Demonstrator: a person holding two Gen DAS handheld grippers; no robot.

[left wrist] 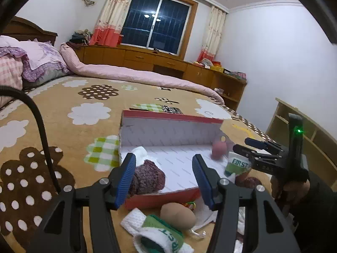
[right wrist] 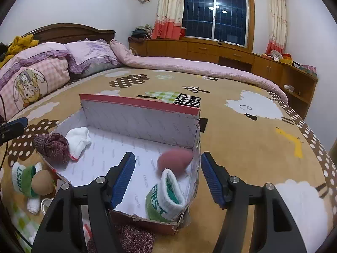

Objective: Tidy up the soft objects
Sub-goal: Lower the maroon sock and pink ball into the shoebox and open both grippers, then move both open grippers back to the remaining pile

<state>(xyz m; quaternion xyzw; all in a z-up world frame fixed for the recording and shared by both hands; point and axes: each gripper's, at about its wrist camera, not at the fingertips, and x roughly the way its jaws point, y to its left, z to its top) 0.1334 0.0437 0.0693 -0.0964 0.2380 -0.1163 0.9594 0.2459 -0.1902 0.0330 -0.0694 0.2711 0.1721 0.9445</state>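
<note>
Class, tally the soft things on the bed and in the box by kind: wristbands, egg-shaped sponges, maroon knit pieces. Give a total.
FIRST wristbands: 2
Egg-shaped sponges: 2
Maroon knit pieces: 2
Total: 6

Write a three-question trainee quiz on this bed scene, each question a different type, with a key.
1. True or false: the pink egg-shaped sponge lies inside the red box.
2. Multiple choice: the tan egg-shaped sponge lies (A) in the box, (B) on the bed outside the box, (C) between the left tongs.
3. Fill in: the word on the green-and-white wristband in the box is ____.

Key: 1 true; 2 B; 3 FIRST.
</note>
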